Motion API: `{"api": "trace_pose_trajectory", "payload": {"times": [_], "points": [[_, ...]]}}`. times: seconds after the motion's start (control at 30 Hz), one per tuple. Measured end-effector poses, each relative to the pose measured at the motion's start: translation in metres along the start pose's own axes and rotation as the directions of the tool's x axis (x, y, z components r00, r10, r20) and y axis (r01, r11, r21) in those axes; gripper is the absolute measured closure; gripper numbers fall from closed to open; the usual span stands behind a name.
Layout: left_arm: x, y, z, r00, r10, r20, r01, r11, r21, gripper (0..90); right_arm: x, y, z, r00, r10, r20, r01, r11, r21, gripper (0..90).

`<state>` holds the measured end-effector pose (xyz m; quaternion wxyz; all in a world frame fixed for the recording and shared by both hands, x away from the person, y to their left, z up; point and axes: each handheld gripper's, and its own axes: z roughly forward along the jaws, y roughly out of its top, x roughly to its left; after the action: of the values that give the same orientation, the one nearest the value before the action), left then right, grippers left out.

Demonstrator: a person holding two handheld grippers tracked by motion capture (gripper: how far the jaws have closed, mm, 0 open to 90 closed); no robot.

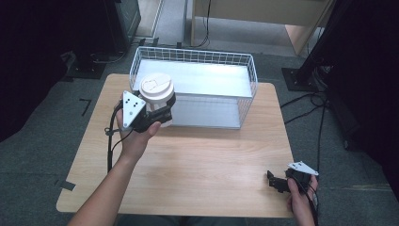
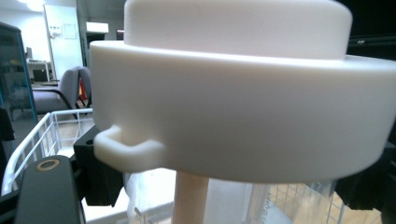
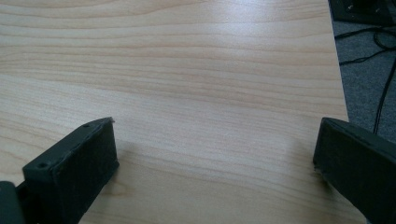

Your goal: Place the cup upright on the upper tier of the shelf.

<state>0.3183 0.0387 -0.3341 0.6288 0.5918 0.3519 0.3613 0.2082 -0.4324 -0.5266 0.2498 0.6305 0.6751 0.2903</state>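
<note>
While clamped: cup (image 1: 157, 94) seemingly within left claw (image 1: 162, 113).

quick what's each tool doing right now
Left tool: shut on the clear plastic cup with a white lid, beside the white wire basket.
Right tool: open, holding nothing.

- The left gripper (image 1: 155, 113) is black, topped by a grey three-cornered plate with dark holes; a black cable trails from it.
- The right gripper (image 1: 277, 181) is black, with blocky, matte jaws and the same plate.
- Both forearms are bare, unsleeved.
</note>
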Motion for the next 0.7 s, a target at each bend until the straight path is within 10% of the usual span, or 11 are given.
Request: {"api": "trace_pose_trajectory", "payload": {"times": [0.7], "points": [[-0.004,0.035,0.035,0.9990,0.043,-0.014,-0.044,0.9987,-0.027,15.4,0.000,0.000,0.000,0.9999,-0.009,-0.005,0.009,1.0000,-0.003,0.0]]}}
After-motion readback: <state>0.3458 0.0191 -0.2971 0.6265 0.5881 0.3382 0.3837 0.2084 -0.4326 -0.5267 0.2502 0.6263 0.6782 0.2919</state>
